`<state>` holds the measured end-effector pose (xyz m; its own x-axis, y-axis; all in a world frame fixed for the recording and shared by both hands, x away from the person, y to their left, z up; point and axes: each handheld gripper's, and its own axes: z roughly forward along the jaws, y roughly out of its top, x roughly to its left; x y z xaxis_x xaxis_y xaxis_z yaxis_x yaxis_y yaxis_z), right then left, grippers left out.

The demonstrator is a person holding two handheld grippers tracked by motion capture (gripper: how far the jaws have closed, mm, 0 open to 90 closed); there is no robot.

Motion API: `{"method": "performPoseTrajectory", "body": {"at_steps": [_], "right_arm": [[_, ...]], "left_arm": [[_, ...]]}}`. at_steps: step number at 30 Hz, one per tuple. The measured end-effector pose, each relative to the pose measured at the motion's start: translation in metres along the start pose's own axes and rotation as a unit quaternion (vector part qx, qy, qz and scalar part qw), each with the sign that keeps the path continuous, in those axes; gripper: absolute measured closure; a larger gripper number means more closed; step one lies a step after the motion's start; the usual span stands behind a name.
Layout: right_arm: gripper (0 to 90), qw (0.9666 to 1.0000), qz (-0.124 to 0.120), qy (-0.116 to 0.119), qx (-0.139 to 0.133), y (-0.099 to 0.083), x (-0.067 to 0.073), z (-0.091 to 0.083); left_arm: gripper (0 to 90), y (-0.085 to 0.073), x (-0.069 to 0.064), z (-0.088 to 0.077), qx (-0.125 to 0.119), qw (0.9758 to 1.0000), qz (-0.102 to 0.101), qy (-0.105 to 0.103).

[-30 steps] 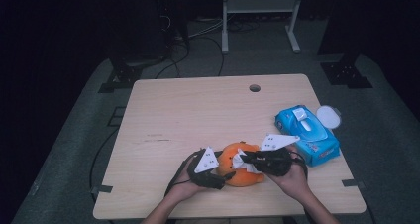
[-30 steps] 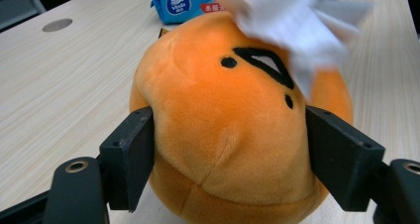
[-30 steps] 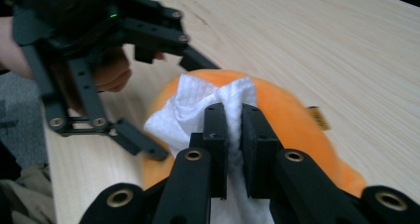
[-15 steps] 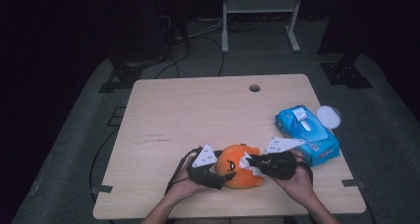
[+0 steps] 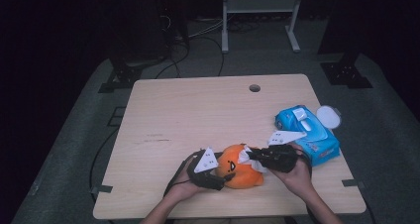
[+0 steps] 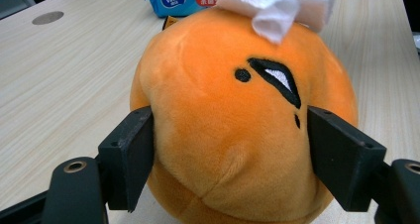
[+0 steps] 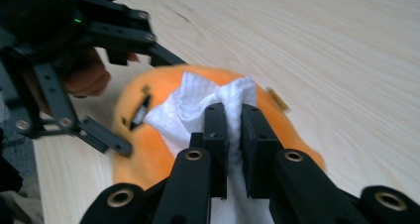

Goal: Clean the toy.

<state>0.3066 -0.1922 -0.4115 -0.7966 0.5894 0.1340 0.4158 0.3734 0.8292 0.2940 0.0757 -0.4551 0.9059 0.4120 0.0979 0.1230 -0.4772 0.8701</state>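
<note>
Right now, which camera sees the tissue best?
The right gripper view: the tissue sits close, pinched between its jaws on the orange plush. The left gripper view catches it atop the plush; the high view shows a small white speck.

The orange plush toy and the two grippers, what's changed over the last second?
Little has changed: the left gripper has just been closing on the orange plush toy that it holds. The right gripper stays clamped on the white tissue against the toy. The blue wipes pack hasn't moved.

High view overhead, tool views close, sharing plush toy
</note>
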Motion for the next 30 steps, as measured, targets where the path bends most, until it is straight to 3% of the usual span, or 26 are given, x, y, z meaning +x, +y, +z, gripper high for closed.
{"method": "performPoseTrajectory", "body": {"at_steps": [2,3,6,9,11,14,19,21,25,28,30], "right_arm": [[81.6,1.0000,0.005,-0.003,0.002,-0.004,-0.001,-0.003],[81.7,1.0000,0.006,-0.004,0.003,-0.005,0.000,-0.004],[81.9,0.9999,-0.007,-0.010,0.002,-0.006,0.009,-0.004],[81.7,0.9997,-0.026,0.000,0.002,-0.001,0.023,-0.002],[81.7,0.9991,-0.042,-0.004,0.004,0.000,0.028,0.000],[81.7,0.9995,-0.032,0.000,0.003,-0.001,0.020,-0.002],[81.8,0.9997,-0.008,-0.018,0.013,-0.010,0.000,-0.008],[81.8,0.9998,0.004,-0.015,0.010,-0.012,-0.003,-0.010],[81.7,0.9998,-0.015,-0.015,0.004,-0.006,0.009,-0.005],[81.6,0.9995,-0.029,-0.009,-0.001,-0.002,0.017,-0.003],[81.4,0.9995,-0.031,-0.011,0.001,-0.003,0.016,-0.003]], "left_arm": [[22.9,0.002,0.001,-0.001,-0.001,0.9999,-0.008,-0.006],[19.5,0.006,0.003,-0.004,-0.003,0.9997,-0.023,-0.012],[12.8,0.012,0.003,-0.005,-0.026,0.9987,-0.042,-0.012],[17.3,0.011,0.000,-0.003,-0.018,0.9996,-0.022,-0.007],[21.6,0.008,0.003,-0.004,-0.012,0.9997,-0.019,-0.011],[24.6,0.004,0.007,-0.004,-0.011,0.9997,-0.021,-0.011],[25.4,0.000,0.012,-0.006,-0.008,0.9992,-0.035,-0.019],[23.3,0.002,0.013,-0.008,-0.009,0.9989,-0.038,-0.027],[15.9,0.010,0.014,-0.013,-0.049,0.9980,-0.036,-0.019],[21.7,0.008,0.012,-0.009,-0.038,0.9988,-0.024,-0.019],[25.1,0.006,0.013,-0.009,-0.031,0.9988,-0.031,-0.022]]}}
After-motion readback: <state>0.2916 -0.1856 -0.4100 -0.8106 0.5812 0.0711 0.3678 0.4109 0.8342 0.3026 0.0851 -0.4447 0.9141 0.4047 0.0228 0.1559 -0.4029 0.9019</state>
